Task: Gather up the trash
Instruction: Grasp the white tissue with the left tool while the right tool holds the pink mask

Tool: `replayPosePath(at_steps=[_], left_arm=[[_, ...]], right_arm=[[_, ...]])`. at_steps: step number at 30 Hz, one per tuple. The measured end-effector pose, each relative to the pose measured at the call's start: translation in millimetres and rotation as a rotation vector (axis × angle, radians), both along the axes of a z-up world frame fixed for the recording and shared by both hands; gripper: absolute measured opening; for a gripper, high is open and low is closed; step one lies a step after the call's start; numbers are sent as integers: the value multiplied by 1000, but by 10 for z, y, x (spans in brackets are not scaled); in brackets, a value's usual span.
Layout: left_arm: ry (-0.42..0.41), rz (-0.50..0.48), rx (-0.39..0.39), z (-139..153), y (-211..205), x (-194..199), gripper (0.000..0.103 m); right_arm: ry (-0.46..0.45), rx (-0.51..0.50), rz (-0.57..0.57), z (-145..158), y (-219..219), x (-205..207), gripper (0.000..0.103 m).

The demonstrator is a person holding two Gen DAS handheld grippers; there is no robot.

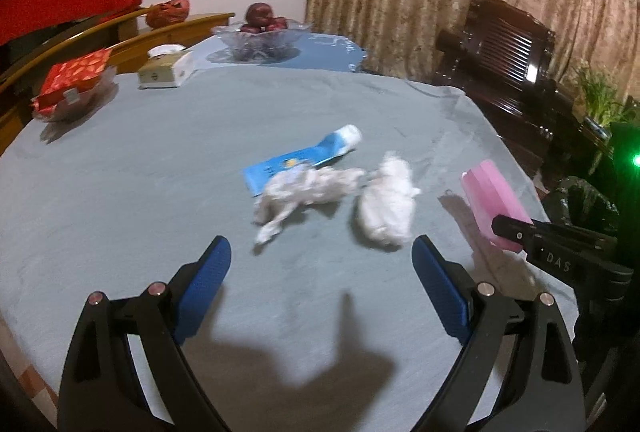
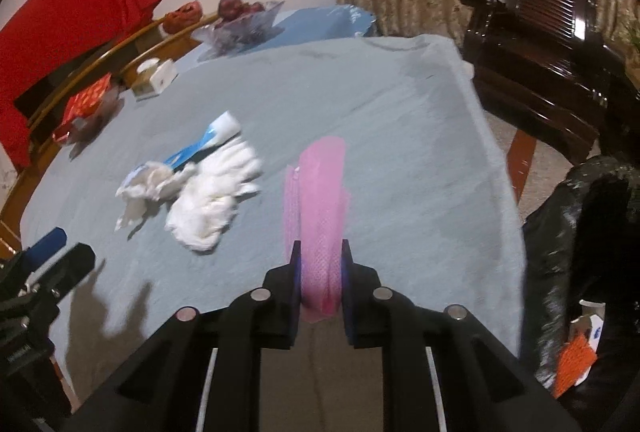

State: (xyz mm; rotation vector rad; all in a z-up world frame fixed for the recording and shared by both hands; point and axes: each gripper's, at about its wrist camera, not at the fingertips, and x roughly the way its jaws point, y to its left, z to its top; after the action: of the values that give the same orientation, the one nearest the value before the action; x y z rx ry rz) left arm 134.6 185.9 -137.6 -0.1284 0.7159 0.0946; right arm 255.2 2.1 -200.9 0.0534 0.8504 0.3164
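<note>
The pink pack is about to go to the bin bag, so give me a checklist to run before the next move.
1. Right gripper shut on the pink textured plastic pack: ok.
2. Pack clear of the grey tablecloth: cannot tell.
3. Black bin bag mouth open: ok, trash shows inside.
4. Left gripper open and holding nothing: ok.
5. Two crumpled white tissues and the blue-and-white tube collected: not ok.

Pink packet [image 2: 320, 199] upright; two crumpled tissues [image 1: 312, 187] — blue tube [image 1: 304, 155] behind.
</note>
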Motion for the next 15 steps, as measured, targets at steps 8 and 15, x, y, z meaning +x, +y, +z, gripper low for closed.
replayPosePath(at_steps=[8,15], left_arm=[[26,-56,-9,-118,-301,353,74],[68,-48,-15,-278,-410,622,65]], right_arm=[[-10,-3,-16,9,-147,139,17],[-13,-13,-5,-19,-197,190,17]])
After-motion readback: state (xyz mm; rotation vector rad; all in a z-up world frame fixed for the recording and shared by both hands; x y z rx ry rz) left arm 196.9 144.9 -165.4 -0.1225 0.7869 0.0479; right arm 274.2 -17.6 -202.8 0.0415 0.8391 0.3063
